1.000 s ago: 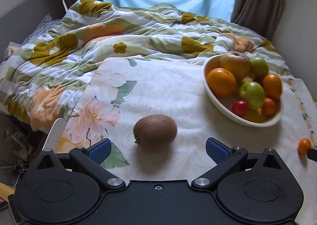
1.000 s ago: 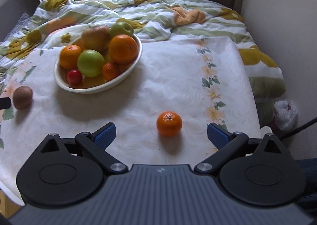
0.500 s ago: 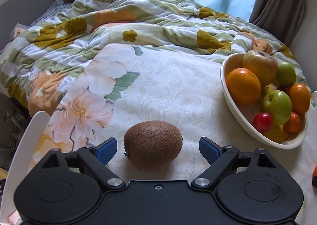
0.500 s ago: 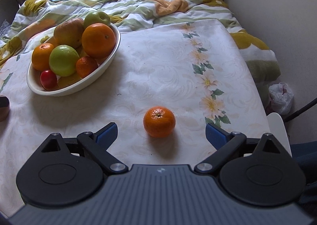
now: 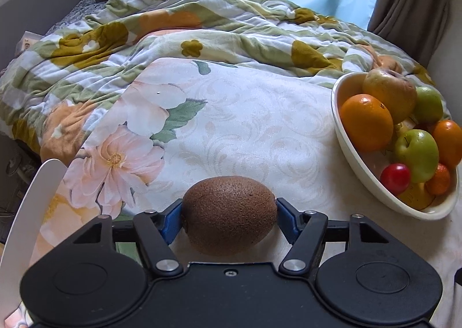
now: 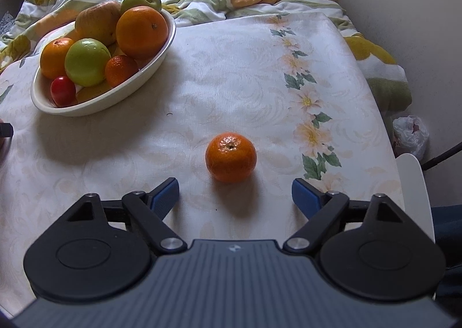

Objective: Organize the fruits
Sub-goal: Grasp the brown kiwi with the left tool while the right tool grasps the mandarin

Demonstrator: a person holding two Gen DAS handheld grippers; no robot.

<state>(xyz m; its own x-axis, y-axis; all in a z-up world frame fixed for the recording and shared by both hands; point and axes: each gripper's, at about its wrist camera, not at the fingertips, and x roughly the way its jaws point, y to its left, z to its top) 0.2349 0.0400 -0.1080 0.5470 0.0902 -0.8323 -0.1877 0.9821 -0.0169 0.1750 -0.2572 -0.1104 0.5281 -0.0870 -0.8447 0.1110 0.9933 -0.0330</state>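
While the left gripper (image 5: 229, 219) has just been closing, its 2 blue pads now touch both ends of the kiwi (image 5: 229, 213), which rests on the floral tablecloth (image 5: 254, 125) near its front edge. Bare cloth lies open ahead; the fruit bowl (image 5: 355, 160) stands off to the right. Well apart, the right gripper (image 6: 234, 195) hangs wide open and empty just short of the mandarin (image 6: 231, 161), with the table's right edge near.
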